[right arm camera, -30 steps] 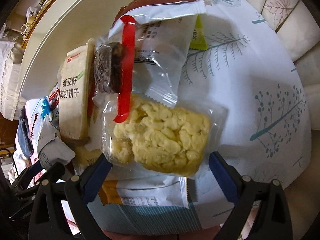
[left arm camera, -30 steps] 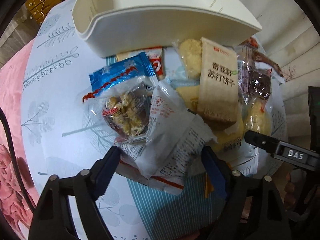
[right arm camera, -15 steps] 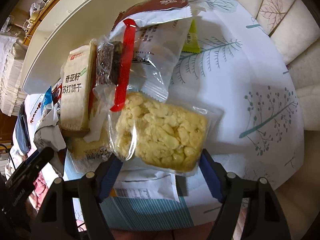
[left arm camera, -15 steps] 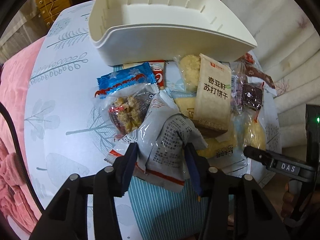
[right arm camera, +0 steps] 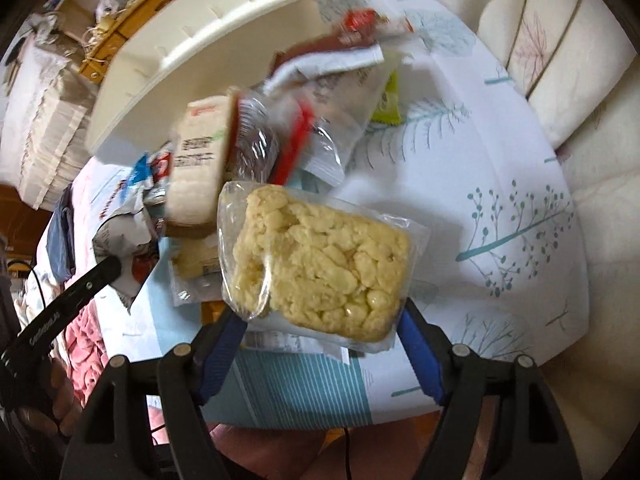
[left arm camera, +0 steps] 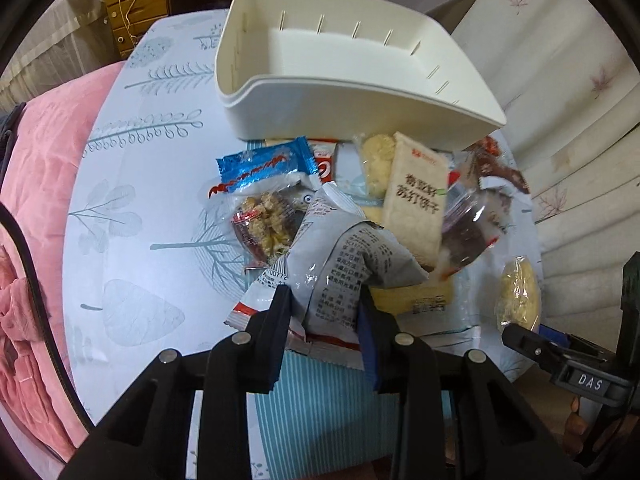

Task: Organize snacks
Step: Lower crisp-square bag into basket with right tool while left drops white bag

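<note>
Left gripper (left arm camera: 324,312): jaws have just closed and now clamp the near end of a grey printed packet (left arm camera: 352,268), which stands crumpled between the pads. Right gripper (right arm camera: 320,320): jaws have just narrowed — pads pressed on both sides of a clear-wrapped yellow cake (right arm camera: 320,264), which hangs clear of the pile. Both grips at the near edge of the table (left arm camera: 132,208), over a blue-striped patch of the leaf-print cloth. Just beyond lies the snack pile: nut cluster packet (left arm camera: 268,224) on the left, blue wrapper (left arm camera: 264,164) behind it, beige cracker pack (left arm camera: 416,196) mid-pile, dark brown snack in clear wrap (left arm camera: 468,232) to its right — blurred. Farther still, touching the far side of the pile, a white bin (left arm camera: 360,108) with slotted walls, open side up. Wooden drawers (left arm camera: 132,4) at far left; pink quilt (left arm camera: 36,184) along the left edge.
</note>
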Motion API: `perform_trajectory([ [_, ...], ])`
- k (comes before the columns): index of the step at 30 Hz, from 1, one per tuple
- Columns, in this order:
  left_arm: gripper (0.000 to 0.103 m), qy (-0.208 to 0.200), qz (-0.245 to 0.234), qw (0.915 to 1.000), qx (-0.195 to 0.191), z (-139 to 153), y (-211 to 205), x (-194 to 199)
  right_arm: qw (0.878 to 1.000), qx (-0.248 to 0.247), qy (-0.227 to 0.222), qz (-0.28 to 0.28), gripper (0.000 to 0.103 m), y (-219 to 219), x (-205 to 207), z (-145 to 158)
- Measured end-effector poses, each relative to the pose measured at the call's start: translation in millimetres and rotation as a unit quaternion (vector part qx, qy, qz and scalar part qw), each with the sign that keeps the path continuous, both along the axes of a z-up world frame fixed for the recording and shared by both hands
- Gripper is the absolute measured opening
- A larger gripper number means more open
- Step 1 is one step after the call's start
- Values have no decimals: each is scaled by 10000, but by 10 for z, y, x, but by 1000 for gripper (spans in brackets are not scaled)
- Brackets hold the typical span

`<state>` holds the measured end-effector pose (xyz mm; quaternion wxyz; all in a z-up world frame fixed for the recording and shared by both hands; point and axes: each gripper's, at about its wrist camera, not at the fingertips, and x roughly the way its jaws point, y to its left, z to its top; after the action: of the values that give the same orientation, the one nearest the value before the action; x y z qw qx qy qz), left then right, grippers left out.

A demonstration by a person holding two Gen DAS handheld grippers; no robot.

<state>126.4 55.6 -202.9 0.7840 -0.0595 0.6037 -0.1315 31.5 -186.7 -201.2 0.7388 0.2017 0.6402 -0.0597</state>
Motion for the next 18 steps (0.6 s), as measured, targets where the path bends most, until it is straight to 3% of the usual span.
perform_trajectory([
  [12, 31, -335, 154, 9991, -199, 720, 45, 22, 9950, -99, -824, 550, 76, -1, 88, 670],
  [18, 31, -804, 178, 9964, -216, 1131, 104, 227, 9889, -135, -1300, 707, 76, 145, 386, 934],
])
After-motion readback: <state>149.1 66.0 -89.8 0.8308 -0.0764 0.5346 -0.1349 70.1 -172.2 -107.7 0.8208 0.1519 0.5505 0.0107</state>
